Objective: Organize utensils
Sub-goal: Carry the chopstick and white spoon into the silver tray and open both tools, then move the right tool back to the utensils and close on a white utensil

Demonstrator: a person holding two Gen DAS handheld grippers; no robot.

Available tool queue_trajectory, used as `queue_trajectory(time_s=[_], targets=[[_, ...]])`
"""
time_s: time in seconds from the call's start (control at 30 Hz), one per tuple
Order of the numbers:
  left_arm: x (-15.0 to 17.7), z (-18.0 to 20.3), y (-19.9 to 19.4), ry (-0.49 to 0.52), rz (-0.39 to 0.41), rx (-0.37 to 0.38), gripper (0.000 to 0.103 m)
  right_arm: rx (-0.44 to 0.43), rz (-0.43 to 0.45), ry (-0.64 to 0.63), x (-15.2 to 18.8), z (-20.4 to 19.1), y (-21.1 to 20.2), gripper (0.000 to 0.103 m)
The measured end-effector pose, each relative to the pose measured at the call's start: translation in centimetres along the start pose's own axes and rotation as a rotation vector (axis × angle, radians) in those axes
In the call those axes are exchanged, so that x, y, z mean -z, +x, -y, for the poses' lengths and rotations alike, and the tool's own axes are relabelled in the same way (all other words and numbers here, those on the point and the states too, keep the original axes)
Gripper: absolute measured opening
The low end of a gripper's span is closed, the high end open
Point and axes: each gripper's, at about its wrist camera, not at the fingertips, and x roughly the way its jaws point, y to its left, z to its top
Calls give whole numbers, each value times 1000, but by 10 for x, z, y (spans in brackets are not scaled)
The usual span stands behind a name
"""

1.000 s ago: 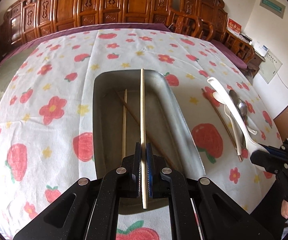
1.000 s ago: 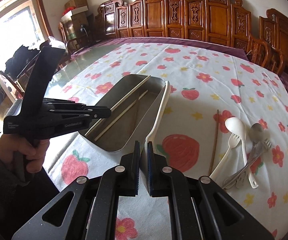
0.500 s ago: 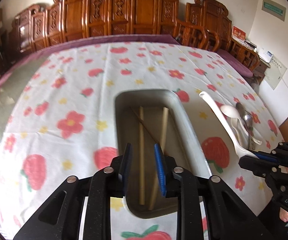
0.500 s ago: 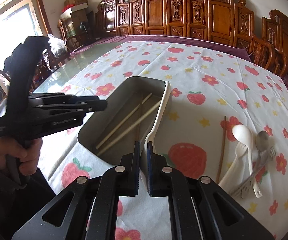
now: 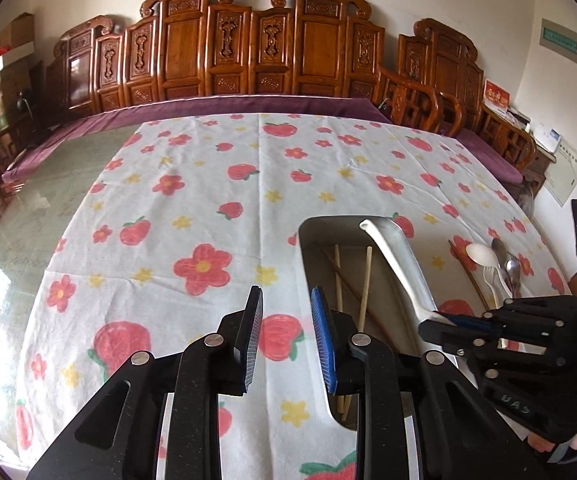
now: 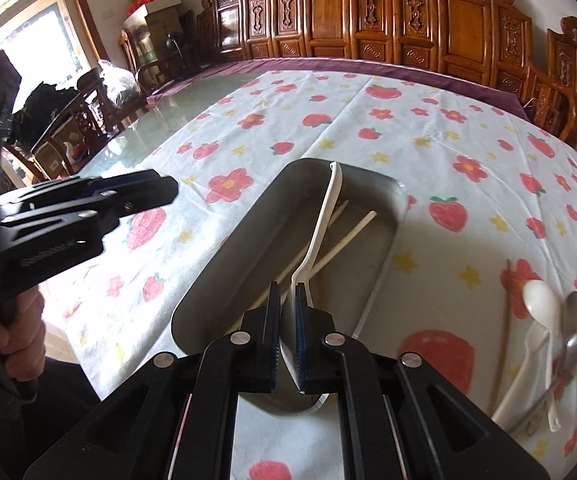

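Right tongs (image 6: 287, 332) pinched on white plastic utensil (image 6: 325, 224); gripped end hidden between pads, type not discernible. Pitched down over near end of metal tray (image 6: 224, 256), handle reaching toward far rim. Left tongs (image 5: 286, 336) narrowly parted, nothing between, held above cloth on bench (image 5: 192, 208) left of tray. Chopsticks (image 5: 366, 284) lying inside tray, near ends cut off. Remaining cutlery pile (image 6: 552, 344) right of tray, blurred.
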Motion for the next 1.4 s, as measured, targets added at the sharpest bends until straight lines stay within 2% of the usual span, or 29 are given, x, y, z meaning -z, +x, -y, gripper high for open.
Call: queue_trajectory(time_s=[0.23,0.33,0.57,0.73,1.1,1.4], targets=[[-1,-9,1,-21,-2,-9,24,-33,-24,36,1,-2,22,8],[-1,-9,0,-20,7,-30,33,-48,-21,35,2,-3,24,10],[0,-4,-1,-15,14,-25,33,-35,8,12,5,-1,12,10],[0,5,1,-3,7,-10,33,1,44,-10,12,9,-11,10],[-3,57,1,29,45,35,33,141,95,15,52,73,-83,10],[5,108,7,69,49,73,33,231,93,91,83,135,-106,10]])
